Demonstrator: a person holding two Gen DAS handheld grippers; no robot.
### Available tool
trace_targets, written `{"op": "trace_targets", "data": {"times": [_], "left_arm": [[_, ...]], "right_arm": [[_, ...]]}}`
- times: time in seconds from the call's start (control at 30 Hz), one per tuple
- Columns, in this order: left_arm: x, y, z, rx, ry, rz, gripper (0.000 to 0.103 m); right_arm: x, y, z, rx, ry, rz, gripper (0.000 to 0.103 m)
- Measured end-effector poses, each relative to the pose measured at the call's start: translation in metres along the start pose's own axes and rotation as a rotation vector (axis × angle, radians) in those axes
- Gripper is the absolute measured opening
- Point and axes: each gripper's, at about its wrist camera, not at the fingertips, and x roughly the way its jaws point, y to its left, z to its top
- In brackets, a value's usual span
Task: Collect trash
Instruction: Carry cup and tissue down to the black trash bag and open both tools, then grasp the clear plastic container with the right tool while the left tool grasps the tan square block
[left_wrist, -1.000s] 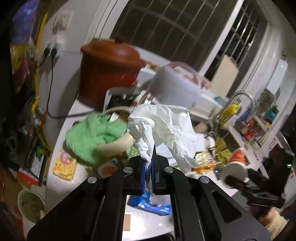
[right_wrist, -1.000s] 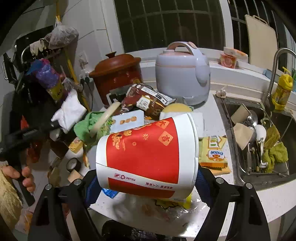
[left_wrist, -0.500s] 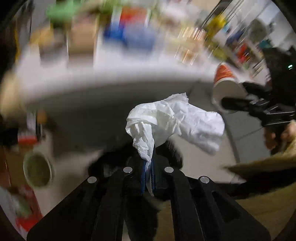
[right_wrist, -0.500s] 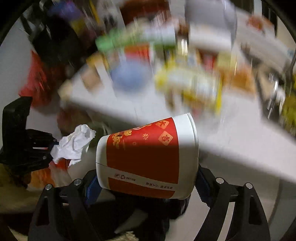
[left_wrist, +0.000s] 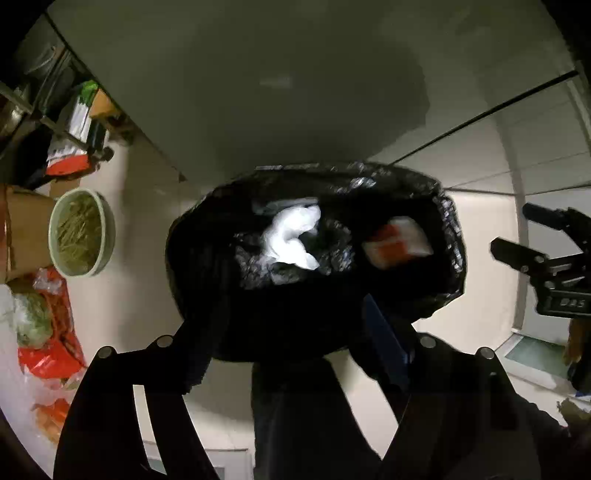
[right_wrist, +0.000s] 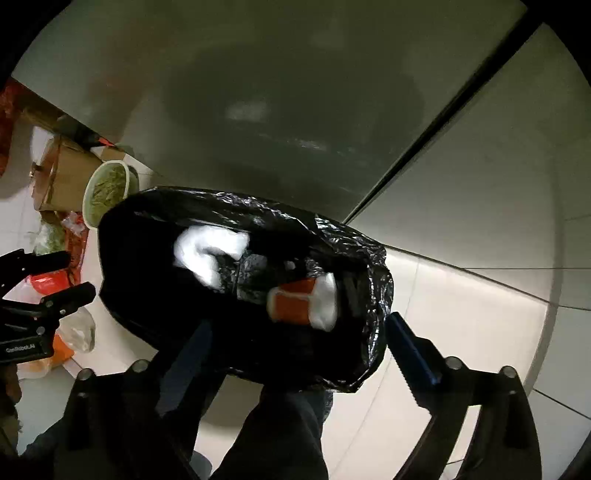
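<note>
The left hand-held gripper (left_wrist: 295, 343) points down over the black-lined trash bin (left_wrist: 207, 236), its jaws having just opened, nothing between them; the crumpled white tissue (left_wrist: 291, 236) lies loose inside the bin. The right hand-held gripper (right_wrist: 295, 354) also hangs over the bin with jaws just spread wide and empty, and the red-and-white noodle cup (right_wrist: 303, 302) lies in the bin beside the tissue. A green bowl (left_wrist: 79, 232) sits on the floor just left of the bin.

Crumpled white tissue (left_wrist: 291, 236) and red-white cup (left_wrist: 397, 245) inside black-lined bin (left_wrist: 448, 236).
</note>
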Motion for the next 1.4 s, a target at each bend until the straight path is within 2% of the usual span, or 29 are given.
{"op": "trace_targets", "data": {"times": [0.2, 0.27, 0.33, 0.4, 0.43, 0.53, 0.6, 0.67, 0.77, 0.87, 0.97, 1.03, 1.07, 1.1, 1.17, 1.23, 1.4], "left_arm": [[-0.013, 0.003, -0.008, -0.031, -0.046, 0.007, 0.073], [-0.032, 0.001, -0.008, -0.027, -0.077, 0.003, 0.073], [-0.055, -0.003, -0.01, -0.017, -0.127, -0.016, 0.073], [-0.096, -0.008, -0.016, 0.018, -0.213, -0.014, 0.074], [-0.115, -0.01, -0.017, 0.031, -0.251, -0.002, 0.08], [-0.179, -0.009, -0.018, 0.015, -0.411, -0.009, 0.09], [-0.216, -0.005, -0.009, -0.031, -0.524, -0.005, 0.09], [-0.239, -0.002, 0.004, -0.07, -0.613, 0.021, 0.09], [-0.262, -0.001, 0.02, -0.088, -0.708, 0.05, 0.091], [-0.274, -0.004, 0.031, -0.074, -0.755, 0.095, 0.09], [-0.28, -0.006, 0.036, -0.063, -0.772, 0.122, 0.091], [-0.279, -0.005, 0.039, -0.056, -0.766, 0.13, 0.091], [-0.278, -0.004, 0.038, -0.051, -0.765, 0.131, 0.091], [-0.277, -0.006, 0.04, -0.041, -0.762, 0.134, 0.091], [-0.279, -0.002, 0.037, -0.03, -0.761, 0.135, 0.09], [-0.277, -0.002, 0.04, -0.016, -0.762, 0.134, 0.09], [-0.273, -0.019, 0.056, 0.063, -0.803, 0.158, 0.09]], "right_arm": [[-0.015, 0.004, 0.006, -0.012, -0.024, 0.012, 0.098], [-0.038, 0.003, 0.004, -0.027, -0.043, 0.032, 0.094], [-0.069, 0.007, 0.005, -0.057, -0.106, 0.072, 0.093], [-0.122, 0.011, 0.007, -0.087, -0.203, 0.128, 0.094], [-0.166, 0.016, 0.009, -0.105, -0.299, 0.162, 0.097], [-0.255, 0.027, 0.018, -0.127, -0.579, 0.211, 0.098], [-0.285, 0.034, 0.035, -0.121, -0.7, 0.209, 0.098], [-0.294, 0.04, 0.059, -0.11, -0.745, 0.213, 0.098], [-0.286, 0.049, 0.098, -0.112, -0.757, 0.225, 0.098], [-0.265, 0.055, 0.132, -0.094, -0.654, 0.262, 0.098], [-0.245, 0.055, 0.147, -0.058, -0.592, 0.257, 0.098], [-0.237, 0.057, 0.149, -0.062, -0.566, 0.254, 0.098], [-0.235, 0.058, 0.151, -0.073, -0.567, 0.255, 0.094], [-0.234, 0.061, 0.152, -0.087, -0.562, 0.247, 0.079], [-0.233, 0.061, 0.153, -0.095, -0.544, 0.264, 0.077], [-0.24, 0.061, 0.151, -0.097, -0.557, 0.28, 0.066], [-0.272, 0.047, 0.136, -0.083, -0.622, 0.305, 0.067]]}}
